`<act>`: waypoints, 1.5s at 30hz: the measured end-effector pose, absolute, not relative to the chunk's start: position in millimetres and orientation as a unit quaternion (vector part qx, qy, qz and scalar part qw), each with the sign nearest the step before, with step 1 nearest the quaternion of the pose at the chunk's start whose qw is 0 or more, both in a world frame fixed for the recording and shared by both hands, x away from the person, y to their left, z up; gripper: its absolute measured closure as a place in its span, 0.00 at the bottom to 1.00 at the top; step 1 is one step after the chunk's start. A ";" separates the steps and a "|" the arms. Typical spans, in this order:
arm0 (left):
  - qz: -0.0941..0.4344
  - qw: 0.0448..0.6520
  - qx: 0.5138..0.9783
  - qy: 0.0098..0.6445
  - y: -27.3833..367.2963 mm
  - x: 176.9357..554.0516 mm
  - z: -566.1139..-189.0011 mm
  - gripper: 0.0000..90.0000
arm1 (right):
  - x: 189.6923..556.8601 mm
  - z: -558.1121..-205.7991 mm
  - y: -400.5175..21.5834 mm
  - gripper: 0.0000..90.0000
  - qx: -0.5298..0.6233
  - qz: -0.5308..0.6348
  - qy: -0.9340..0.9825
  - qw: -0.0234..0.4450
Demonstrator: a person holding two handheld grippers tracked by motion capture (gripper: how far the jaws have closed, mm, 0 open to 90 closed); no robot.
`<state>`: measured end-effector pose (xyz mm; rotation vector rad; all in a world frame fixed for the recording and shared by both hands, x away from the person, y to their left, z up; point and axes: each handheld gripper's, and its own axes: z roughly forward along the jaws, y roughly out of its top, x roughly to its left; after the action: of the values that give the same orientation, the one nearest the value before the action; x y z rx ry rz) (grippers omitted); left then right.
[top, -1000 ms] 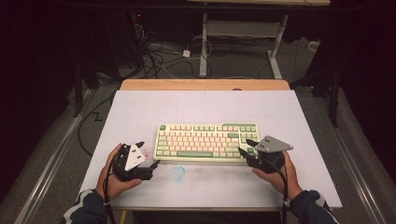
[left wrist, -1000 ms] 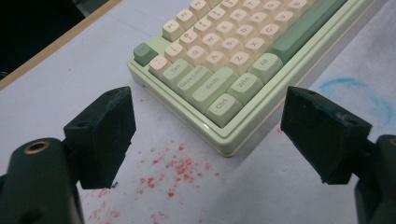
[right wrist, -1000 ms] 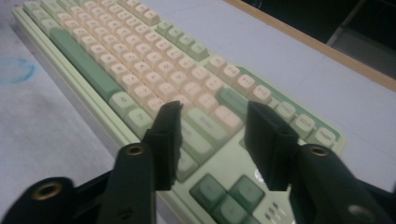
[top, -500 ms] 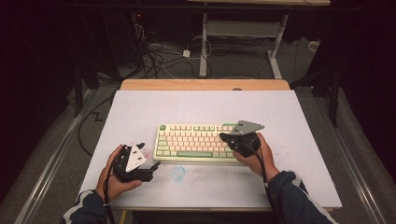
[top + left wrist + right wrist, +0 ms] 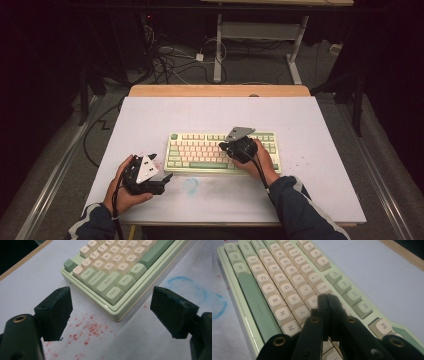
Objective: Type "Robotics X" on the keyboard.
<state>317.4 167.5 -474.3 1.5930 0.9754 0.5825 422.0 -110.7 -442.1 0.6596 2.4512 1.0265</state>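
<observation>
Right gripper (image 5: 327, 298) has just pinched its jaws together on nothing, tips poised right over the keyboard's (image 5: 200, 150) middle keys, which lies sideways across the table. Left gripper (image 5: 111, 312) idles wide open near the keyboard's left corner.

keyboard (image 5: 210, 152): green case, cream keys | table (image 5: 310, 130): white, red specks, blue ring

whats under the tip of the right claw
The right claw, jaws shut together, hangs over the keyboard with its tip above the cream letter keys beside U and the 7 key. The keys directly beneath it are covered, so contact cannot be told.
</observation>
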 end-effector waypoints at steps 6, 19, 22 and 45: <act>0.250 0.553 0.679 0.413 166.3 317.9 -475.8 0.19 | 424.9 -447.0 -105.6 1.00 0.239 0.352 0.881 0.206; 0.250 0.544 0.689 0.410 164.5 317.0 -478.6 0.19 | 423.1 -448.0 -102.2 1.00 0.231 0.334 0.891 0.203; 0.250 0.540 0.692 0.408 164.4 316.6 -479.5 0.19 | 420.2 -442.1 -105.9 1.00 0.232 0.350 0.884 0.206; 0.256 0.540 0.684 0.419 168.1 318.3 -478.8 0.26 | 389.8 -405.7 -142.5 0.41 0.231 0.431 0.828 0.276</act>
<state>318.3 168.1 -478.8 1.6253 0.9971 0.6081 389.8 -142.5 -405.7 0.6214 2.2233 1.1574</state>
